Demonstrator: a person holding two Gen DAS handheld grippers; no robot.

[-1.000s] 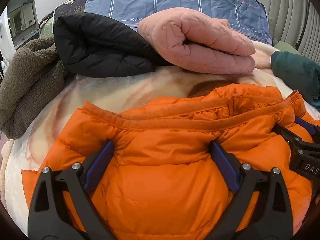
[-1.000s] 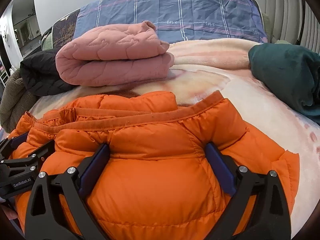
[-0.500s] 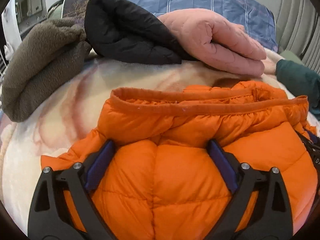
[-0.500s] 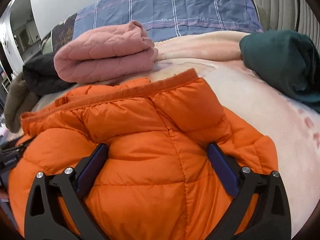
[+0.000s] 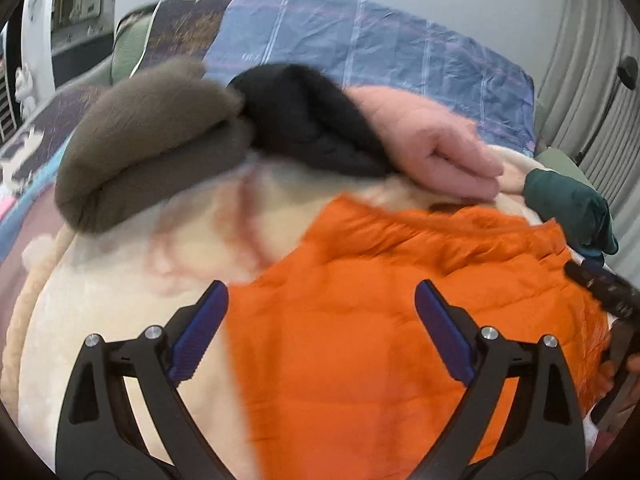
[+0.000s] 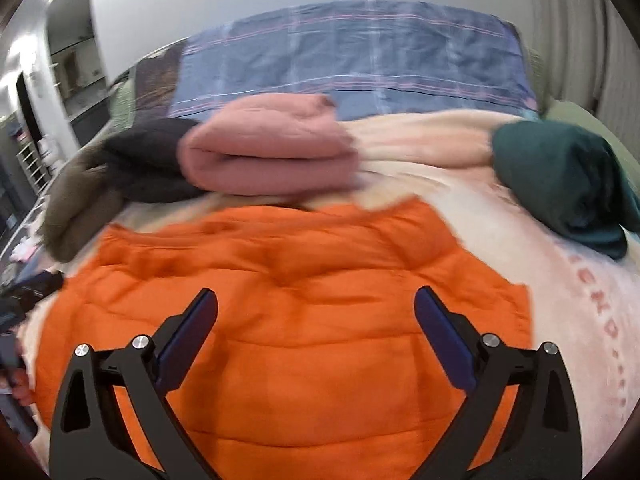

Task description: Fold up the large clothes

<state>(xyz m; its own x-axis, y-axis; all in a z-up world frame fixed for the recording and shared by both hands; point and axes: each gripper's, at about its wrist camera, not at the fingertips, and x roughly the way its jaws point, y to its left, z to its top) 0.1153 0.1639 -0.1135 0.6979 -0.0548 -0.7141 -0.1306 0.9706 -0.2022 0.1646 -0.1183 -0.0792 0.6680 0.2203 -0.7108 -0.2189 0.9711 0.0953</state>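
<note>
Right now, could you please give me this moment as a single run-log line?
task: fold large clothes | left gripper: open | right gripper: open | orange jacket: on blanket, unheld | pink bundle: behind jacket

Orange puffer jacket (image 6: pixel 304 320) (image 5: pixel 380 320) — quilted, folded, lying flat on the cream blanket (image 6: pixel 580 300).

Both wrist cameras look forward, low and close, sharing the orange jacket (image 5: pixel 380 320) (image 6: pixel 300 320).

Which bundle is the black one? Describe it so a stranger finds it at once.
Start at the blue plaid bedding along the far side of the bed. In front of it lies a row of folded garments. The black one sits mid-row, wedged between the brown fleece bundle and the pink quilted bundle; it is the only dark one.
</note>
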